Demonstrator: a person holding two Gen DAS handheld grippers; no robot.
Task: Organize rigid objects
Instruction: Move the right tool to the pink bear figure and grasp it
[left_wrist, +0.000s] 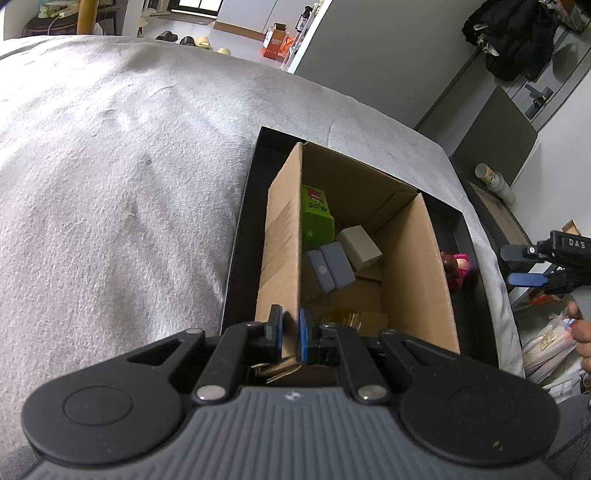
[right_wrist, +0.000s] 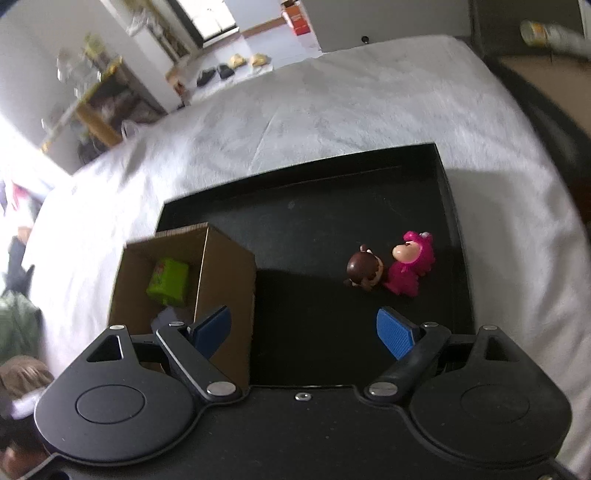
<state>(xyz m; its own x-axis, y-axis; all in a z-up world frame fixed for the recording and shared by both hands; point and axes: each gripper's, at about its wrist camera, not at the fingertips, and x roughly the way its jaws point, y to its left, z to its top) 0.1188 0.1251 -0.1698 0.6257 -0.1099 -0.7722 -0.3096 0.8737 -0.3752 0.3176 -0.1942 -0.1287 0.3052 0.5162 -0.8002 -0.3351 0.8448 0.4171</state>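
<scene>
An open cardboard box (left_wrist: 284, 229) stands in a black tray (left_wrist: 240, 221) on a grey-white cloth. My left gripper (left_wrist: 291, 334) is shut on the box's near left wall. Inside lie a green carton (left_wrist: 316, 218), a grey-blue case (left_wrist: 330, 267) and a beige block (left_wrist: 360, 243). A pink figure (left_wrist: 461, 267) and a brown figure (left_wrist: 448, 263) stand in the tray right of the box. In the right wrist view my right gripper (right_wrist: 304, 334) is open and empty above the tray (right_wrist: 314, 221), with the pink figure (right_wrist: 410, 262) and brown figure (right_wrist: 364, 271) just ahead, and the box (right_wrist: 225, 273) to its left.
The cloth (left_wrist: 110, 184) spreads wide to the left and behind the tray. The right gripper also shows at the right edge of the left wrist view (left_wrist: 528, 266). Papers and a bottle (left_wrist: 495, 181) lie off the cloth to the right.
</scene>
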